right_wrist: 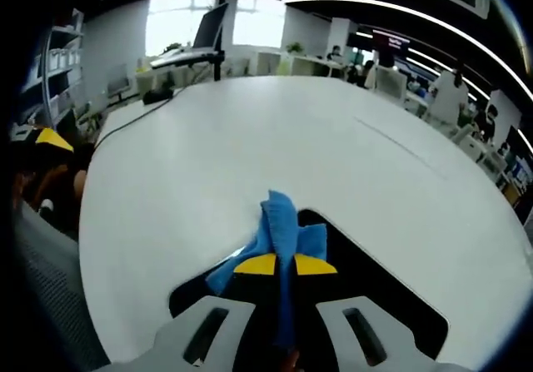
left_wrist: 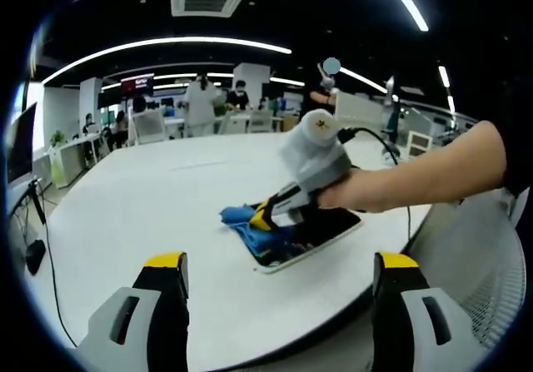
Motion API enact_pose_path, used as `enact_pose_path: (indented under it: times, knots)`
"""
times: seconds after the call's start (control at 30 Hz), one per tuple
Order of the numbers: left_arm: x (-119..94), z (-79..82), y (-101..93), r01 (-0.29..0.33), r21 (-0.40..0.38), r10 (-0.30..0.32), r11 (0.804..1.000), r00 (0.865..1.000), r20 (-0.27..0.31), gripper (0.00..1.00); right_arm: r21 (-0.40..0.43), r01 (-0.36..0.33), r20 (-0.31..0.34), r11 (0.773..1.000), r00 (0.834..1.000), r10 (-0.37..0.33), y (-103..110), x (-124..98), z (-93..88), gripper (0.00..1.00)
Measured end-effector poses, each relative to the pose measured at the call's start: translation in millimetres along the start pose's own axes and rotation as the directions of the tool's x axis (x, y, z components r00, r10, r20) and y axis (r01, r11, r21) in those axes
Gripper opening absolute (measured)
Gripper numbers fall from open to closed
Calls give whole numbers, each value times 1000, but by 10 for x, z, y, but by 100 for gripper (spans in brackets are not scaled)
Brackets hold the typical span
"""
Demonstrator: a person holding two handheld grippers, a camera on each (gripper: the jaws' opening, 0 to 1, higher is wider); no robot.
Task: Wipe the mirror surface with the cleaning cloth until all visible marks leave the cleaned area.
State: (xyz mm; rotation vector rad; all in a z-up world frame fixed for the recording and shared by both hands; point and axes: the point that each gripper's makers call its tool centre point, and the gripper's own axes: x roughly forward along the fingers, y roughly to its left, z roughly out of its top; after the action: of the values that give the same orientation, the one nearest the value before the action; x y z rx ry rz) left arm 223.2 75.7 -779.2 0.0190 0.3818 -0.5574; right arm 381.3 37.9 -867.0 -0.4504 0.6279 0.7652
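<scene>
Jaws of right gripper [right_wrist: 279,265] pinched narrow on blue cleaning cloth [right_wrist: 281,226], yellow tips w/ a fold of soft, crumpled fabric between them; cloth bunches fwd past the tips and rests on the mirror [right_wrist: 391,293]. Mirror: flat, dark, glossy rectangle w/ pale rim and rounded corners, lying on the smooth white tabletop [right_wrist: 250,147] near its edge. Left gripper [left_wrist: 279,285] jaws stand wide apart, holding nothing, off the tabletop edge, mirror [left_wrist: 321,235] ahead between them and well apart. In left gripper view a hand [left_wrist: 366,190] grips the grey right gripper [left_wrist: 265,216], tilted down onto cloth [left_wrist: 250,226] at mirror's left end. Office desks, people beyond.
</scene>
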Motion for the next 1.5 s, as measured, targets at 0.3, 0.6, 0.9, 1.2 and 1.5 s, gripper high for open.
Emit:
enact_pose_path:
  times: [0.3,0.6,0.9,1.2,1.5]
  knots:
    - [2,-4,-3,-1,-1,1,1000,1000,-4,92,20,41,0,999,999,-41,-138,106,52,0]
    - [3,0,-18,7,1,-7,1000,1000,-3,92,73,112,2,991,994,-113,-261,192,84,0]
    - [4,-4,-34,21,2,-21,1000,1000,-6,92,83,151,7,985,988,-152,-235,166,103,0]
    - [6,-3,-24,18,4,-18,1000,1000,-5,92,127,140,12,982,990,-142,-230,141,99,0]
    - [6,6,-19,15,4,-15,1000,1000,1,92,176,100,8,979,995,-103,-225,139,94,0]
